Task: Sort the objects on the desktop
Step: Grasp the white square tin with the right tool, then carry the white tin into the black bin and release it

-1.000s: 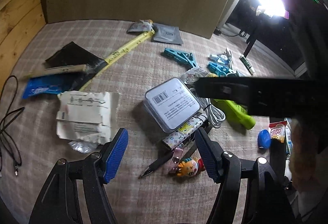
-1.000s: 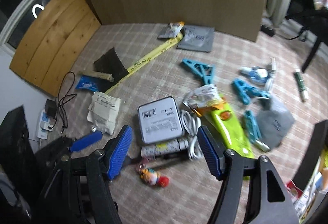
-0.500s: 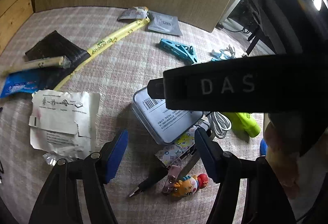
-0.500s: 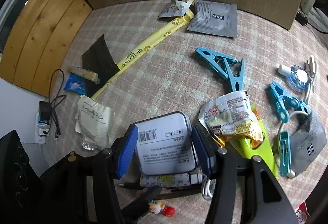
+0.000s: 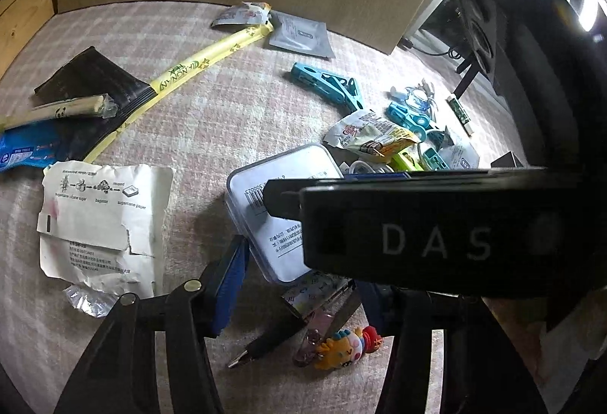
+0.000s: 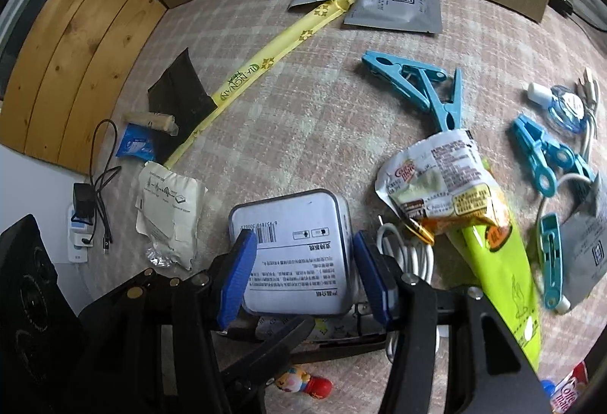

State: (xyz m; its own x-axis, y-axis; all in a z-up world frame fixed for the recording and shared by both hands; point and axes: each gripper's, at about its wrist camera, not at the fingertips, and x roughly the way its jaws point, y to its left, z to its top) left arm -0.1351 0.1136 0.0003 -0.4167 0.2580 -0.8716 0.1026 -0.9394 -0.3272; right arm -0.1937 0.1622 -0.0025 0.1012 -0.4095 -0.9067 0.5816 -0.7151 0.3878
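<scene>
A white square tin (image 6: 296,224) with a barcode label lies in the middle of the checked cloth. My right gripper (image 6: 303,277) has its blue pads against the tin's two sides, shut on it. In the left wrist view the same tin (image 5: 296,167) is half hidden by the right gripper's black body (image 5: 436,243). My left gripper (image 5: 303,294) is closing, with the tin's near corner and a patterned case (image 5: 315,290) between its jaws. Its left pad (image 5: 231,285) sits right at the tin's edge. The other pad is mostly hidden.
Next to the tin lie a coiled white cable (image 6: 409,254), a snack packet (image 6: 436,186) and a green pouch (image 6: 493,270). A pen (image 5: 265,342) and a toy figure (image 5: 345,345) lie nearer. Torn paper (image 5: 102,217) is left, blue pegs (image 6: 425,88) right, a board behind.
Both grippers came down toward the tin. The right jaws narrowed until they flanked it, then the left jaws narrowed too. The right gripper's body slid across the left wrist view.
</scene>
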